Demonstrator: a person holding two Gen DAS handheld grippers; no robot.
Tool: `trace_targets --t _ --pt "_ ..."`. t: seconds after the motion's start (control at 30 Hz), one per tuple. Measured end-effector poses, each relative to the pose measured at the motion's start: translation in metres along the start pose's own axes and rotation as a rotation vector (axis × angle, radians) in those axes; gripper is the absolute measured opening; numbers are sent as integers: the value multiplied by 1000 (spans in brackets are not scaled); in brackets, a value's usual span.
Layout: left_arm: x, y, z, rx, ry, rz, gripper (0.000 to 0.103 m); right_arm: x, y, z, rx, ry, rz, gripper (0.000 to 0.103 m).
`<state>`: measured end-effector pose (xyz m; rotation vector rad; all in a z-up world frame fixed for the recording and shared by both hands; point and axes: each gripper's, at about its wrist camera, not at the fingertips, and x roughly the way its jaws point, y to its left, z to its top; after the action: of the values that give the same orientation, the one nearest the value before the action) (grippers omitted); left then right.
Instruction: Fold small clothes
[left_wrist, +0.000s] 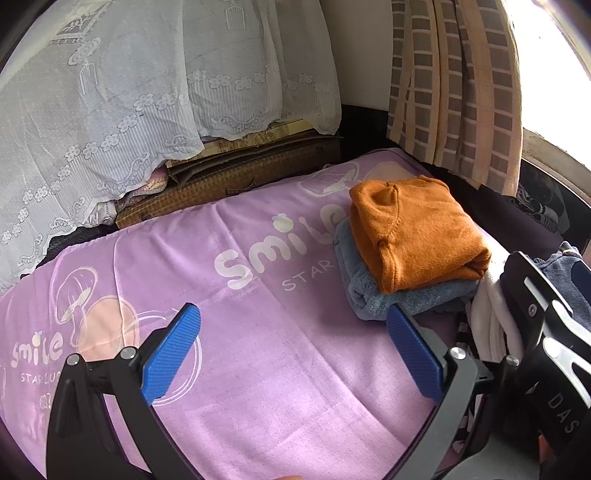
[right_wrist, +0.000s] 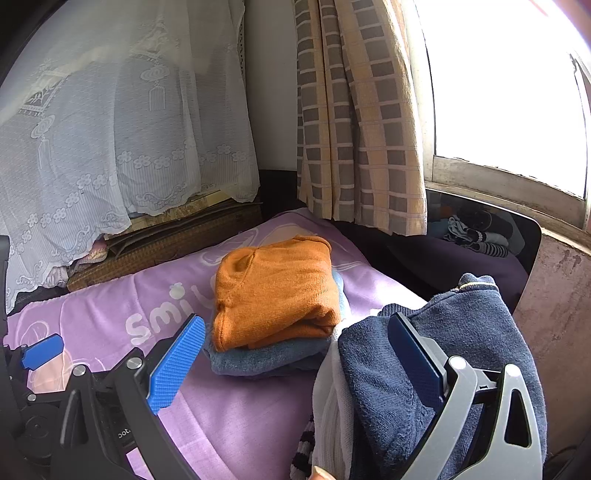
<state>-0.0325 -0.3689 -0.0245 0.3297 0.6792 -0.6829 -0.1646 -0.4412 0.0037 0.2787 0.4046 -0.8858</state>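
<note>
Left gripper (left_wrist: 293, 325): jaws spread wide over the purple blanket (left_wrist: 258, 350), nothing between the blue pads. Centre: folded orange sweater (right_wrist: 275, 291) sits stacked on a folded grey-blue garment (right_wrist: 266, 358) on the blanket. Right gripper (right_wrist: 295, 338): jaws also wide apart, gripping nothing; its right finger rests against an unfolded navy knit (right_wrist: 461, 350) heaped over a white garment (right_wrist: 332, 406).
</note>
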Motion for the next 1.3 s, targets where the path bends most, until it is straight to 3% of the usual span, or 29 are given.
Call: trace_targets --t 1.3 --pt "-2 -6 -2 24 4 -18 98 -3 0 -2 0 0 -1 100"
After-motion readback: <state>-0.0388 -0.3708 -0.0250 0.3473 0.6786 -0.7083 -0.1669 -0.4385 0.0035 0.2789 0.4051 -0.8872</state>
